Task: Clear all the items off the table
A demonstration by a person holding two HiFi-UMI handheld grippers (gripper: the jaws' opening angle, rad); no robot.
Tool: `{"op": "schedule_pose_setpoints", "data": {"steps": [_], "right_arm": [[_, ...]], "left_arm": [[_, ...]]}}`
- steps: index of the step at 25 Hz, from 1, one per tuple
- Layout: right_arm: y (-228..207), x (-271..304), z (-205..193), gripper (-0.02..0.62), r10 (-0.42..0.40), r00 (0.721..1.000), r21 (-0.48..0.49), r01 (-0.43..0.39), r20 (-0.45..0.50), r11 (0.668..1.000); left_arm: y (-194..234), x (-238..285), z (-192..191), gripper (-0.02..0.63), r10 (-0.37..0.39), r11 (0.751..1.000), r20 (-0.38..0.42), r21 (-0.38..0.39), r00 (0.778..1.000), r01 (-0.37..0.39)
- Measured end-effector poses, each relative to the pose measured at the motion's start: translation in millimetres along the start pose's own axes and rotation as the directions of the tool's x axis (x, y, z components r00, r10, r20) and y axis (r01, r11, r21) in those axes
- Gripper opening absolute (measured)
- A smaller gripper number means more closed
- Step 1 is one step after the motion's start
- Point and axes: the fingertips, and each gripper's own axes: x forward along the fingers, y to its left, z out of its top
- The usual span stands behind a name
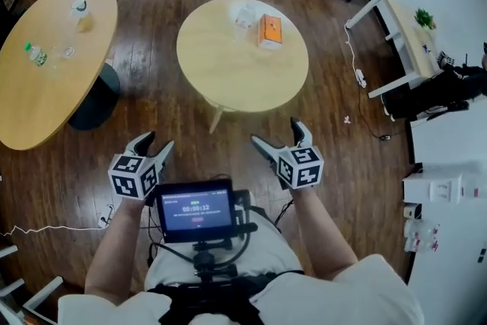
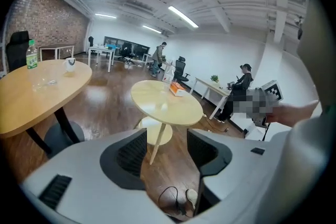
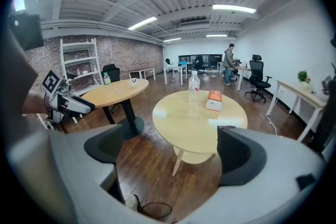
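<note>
1. Nothing is grasped yet. The left hand-held gripper (image 1: pixel 156 142) has its jaws spread with only floor between them. The right hand-held gripper (image 1: pixel 278 132) is spread too, a bit wider. Both are held low in front of the person, well apart from the round counter (image 1: pixel 228 80).
2. The task's things are an orange box (image 1: pixel 270 31) and a clear bottle (image 1: pixel 245 15). They sit on the far part of that counter, just beside each other.
3. Risk: the bottle is tall and looks light. An off-centre close, or a jaw brushing it while going for the box, likely tips it, and it could roll off the edge.
4. Risk: both things are on the far side. Reaching across means leaning over the top, and leaning on the rim may rock it on its thin legs.
5. Risk: a loose cable (image 2: pixel 170 196) lies on the floor right under the jaws, and stepping forward could snag it.
6. Risk: a second counter (image 1: pixel 30 103) at the left carries a green-label bottle (image 1: pixel 33 53) and some small bits. The task names one table, so the wrong one could get cleared.
7. Views: the head view gives the layout from above, with both grippers and the chest screen (image 1: pixel 196 209). The gripper views show the round counter side-on, the bottle standing upright, and people (image 3: pixel 229 63) at far desks. The right gripper view also catches the left gripper at its left edge.
</note>
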Motion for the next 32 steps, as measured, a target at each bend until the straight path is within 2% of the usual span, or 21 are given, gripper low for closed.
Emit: {"op": "schedule_pose_setpoints", "data": {"steps": [6, 12, 15, 20, 26, 32], "right_arm": [[-54, -39, -18, 0.568, 0.004, 1.000, 0.011, -0.004, 0.014, 1.000], [-89, -73, -34, 0.568, 0.064, 0.998, -0.052, -0.063, 0.027, 0.997], [-109, -86, -42, 0.568, 0.087, 0.995, -0.055, -0.085, 0.040, 0.995], [-135, -105, -59, 0.568, 0.117, 0.992, -0.058, -0.115, 0.045, 0.992], [-152, -117, -73, 0.568, 0.149, 0.988, -0.061, -0.147, 0.036, 0.987], [-152, -113, -78, 0.568, 0.165, 0.986, -0.045, -0.163, 0.035, 0.986]], "left_arm": [[-70, 27, 3, 0.245, 0.014, 1.000, 0.001, 0.007, 1.000, -0.014], [-126, 31, -3, 0.241, 0.102, 0.994, 0.010, -0.041, 0.995, -0.101], [-150, 35, -9, 0.232, 0.143, 0.990, -0.008, -0.014, 0.990, -0.143], [-197, 44, -15, 0.232, 0.121, 0.992, -0.002, -0.027, 0.993, -0.121], [-226, 44, -28, 0.232, 0.130, 0.991, -0.004, -0.034, 0.992, -0.130], [-226, 34, -32, 0.232, 0.163, 0.986, -0.022, -0.016, 0.986, -0.164]]}}
